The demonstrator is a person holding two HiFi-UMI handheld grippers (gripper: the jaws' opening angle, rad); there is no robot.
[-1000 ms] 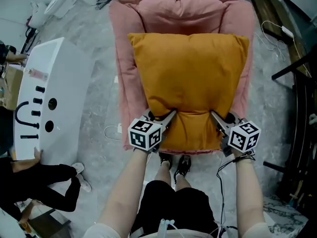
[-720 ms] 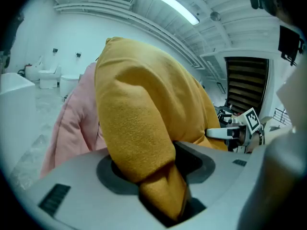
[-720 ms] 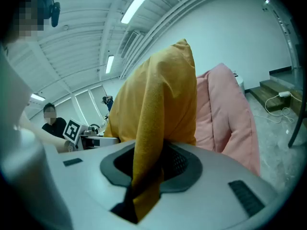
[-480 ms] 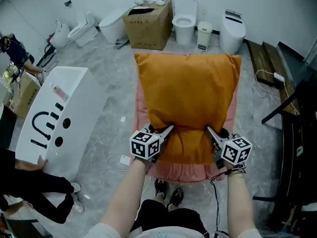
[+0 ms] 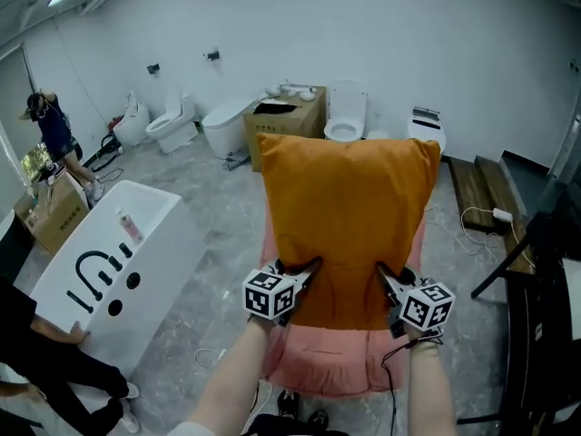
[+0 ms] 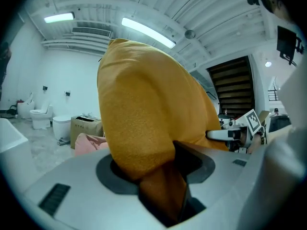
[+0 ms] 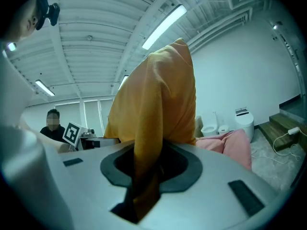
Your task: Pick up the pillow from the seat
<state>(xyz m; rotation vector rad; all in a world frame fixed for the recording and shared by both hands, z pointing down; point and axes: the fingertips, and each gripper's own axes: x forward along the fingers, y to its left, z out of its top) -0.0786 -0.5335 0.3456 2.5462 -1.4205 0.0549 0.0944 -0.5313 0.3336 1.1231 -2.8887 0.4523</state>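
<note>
A large orange pillow (image 5: 347,216) hangs upright in the air above the pink seat (image 5: 331,361), held by its lower edge. My left gripper (image 5: 304,272) is shut on the pillow's lower left corner. At the lower right corner my right gripper (image 5: 386,280) is shut on the fabric too. In the left gripper view the pillow (image 6: 144,123) bulges out of the jaws and fills the middle. In the right gripper view a fold of the pillow (image 7: 156,114) is pinched between the jaws, with the pink seat (image 7: 230,145) behind it.
A white bathtub (image 5: 113,275) lies to the left, a person's hand on its near edge. Toilets (image 5: 343,116) and a cardboard box (image 5: 283,121) line the back wall. A person (image 5: 54,134) stands far left. Dark steps (image 5: 477,189) and a black frame (image 5: 545,316) are at the right.
Both grippers have lifted the pillow off the seat and tipped it upright. The view has swung up from the floor toward the back wall.
</note>
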